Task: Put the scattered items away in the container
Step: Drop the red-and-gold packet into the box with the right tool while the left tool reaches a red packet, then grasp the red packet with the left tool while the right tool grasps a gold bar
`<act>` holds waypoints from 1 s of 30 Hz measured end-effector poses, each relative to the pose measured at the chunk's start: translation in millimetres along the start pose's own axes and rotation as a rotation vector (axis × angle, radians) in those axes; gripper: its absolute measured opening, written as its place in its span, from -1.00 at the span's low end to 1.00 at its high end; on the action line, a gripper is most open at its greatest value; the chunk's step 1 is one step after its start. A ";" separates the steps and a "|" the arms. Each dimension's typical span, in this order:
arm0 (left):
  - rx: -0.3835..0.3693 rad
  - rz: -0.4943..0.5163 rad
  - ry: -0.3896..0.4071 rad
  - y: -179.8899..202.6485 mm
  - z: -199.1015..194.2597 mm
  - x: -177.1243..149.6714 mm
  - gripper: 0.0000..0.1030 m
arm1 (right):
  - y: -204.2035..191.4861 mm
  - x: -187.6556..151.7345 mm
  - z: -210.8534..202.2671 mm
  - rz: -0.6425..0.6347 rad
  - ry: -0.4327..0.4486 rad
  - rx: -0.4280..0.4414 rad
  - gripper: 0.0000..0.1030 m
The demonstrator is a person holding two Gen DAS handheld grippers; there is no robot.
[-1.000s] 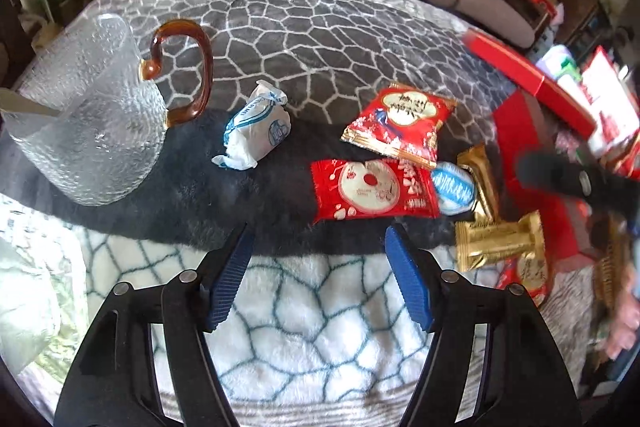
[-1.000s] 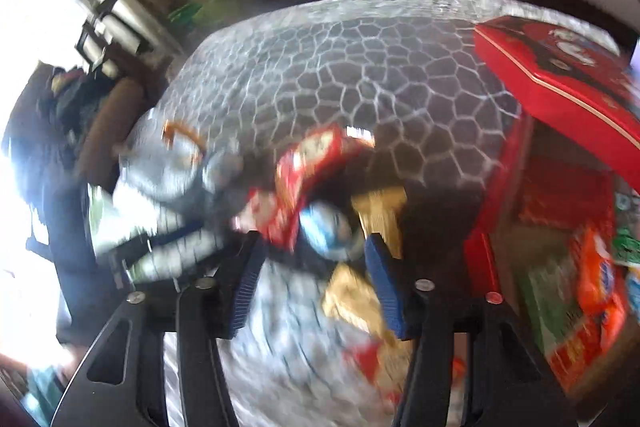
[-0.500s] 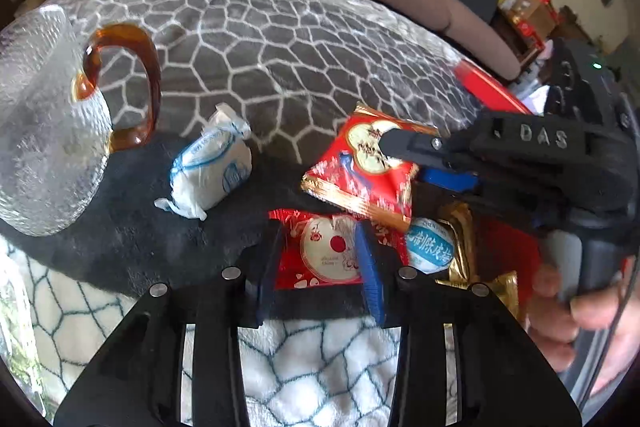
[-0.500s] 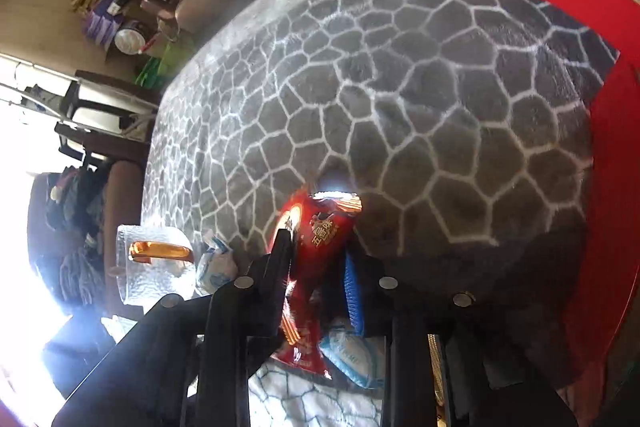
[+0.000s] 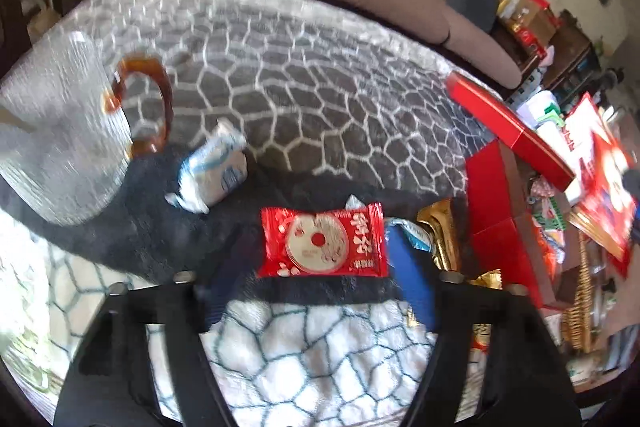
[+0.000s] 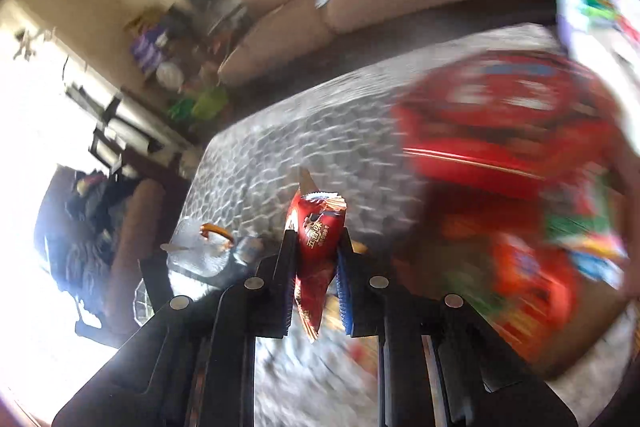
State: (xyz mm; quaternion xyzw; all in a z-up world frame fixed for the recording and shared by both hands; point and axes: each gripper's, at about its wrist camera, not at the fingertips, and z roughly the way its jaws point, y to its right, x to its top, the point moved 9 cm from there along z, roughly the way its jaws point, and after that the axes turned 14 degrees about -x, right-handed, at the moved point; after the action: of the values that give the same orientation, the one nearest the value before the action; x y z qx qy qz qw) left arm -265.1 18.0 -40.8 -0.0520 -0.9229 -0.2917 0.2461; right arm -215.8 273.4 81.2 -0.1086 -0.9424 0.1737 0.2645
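Patterned blanket (image 5: 320,75) (fuzzy) bears snack packets (image 5: 322,242), glass pitcher (image 5: 60,143).

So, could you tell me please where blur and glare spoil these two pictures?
Left wrist view: motion blur smears the glass jug and white wrapper; the red snack packet stays fairly sharp. Right wrist view: the red box is heavily streaked, window glare whites out the left side, yet the packet in the right gripper reads clearly.

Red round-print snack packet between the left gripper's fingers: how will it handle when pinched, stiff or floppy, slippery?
The red snack packet looks like a flat, thin foil sachet, so probably light and floppy at its crimped ends. Its glossy film may slip in the pads. Lying flat on the plush blanket, it likely needs an edge pinch by the left gripper.
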 end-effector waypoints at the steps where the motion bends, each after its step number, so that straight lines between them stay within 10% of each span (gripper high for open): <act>1: 0.005 0.028 -0.007 1.9 0.3 0.6 0.39 | 22.3 -1.7 -8.4 0.049 0.000 -0.008 -0.67; 7: 0.095 0.226 -0.117 7.6 14.9 -16.5 0.39 | 152.6 -7.7 -3.9 0.388 -0.027 -0.043 -0.67; 16: 0.104 0.198 -0.149 2.1 35.0 -22.1 0.13 | 163.6 19.4 53.0 0.564 -0.038 -0.020 -0.59; 20: 0.053 0.111 -0.112 -3.2 30.4 -14.1 -0.03 | 157.2 21.0 48.0 0.453 -0.021 -0.154 -0.05; 22: 0.030 0.069 -0.094 -6.5 26.5 -10.1 -0.42 | 155.1 18.5 35.1 0.366 0.004 -0.229 -0.05; 30: -0.059 0.000 -0.072 2.1 12.2 -11.0 -0.59 | 82.9 -1.7 4.2 -0.004 0.032 -0.236 -0.05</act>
State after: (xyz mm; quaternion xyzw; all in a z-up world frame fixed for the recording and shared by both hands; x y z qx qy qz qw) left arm -260.2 27.2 -53.6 -0.0699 -0.9221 -0.3167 0.2110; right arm -207.3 347.7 45.1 -0.1397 -0.9521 0.0591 0.2655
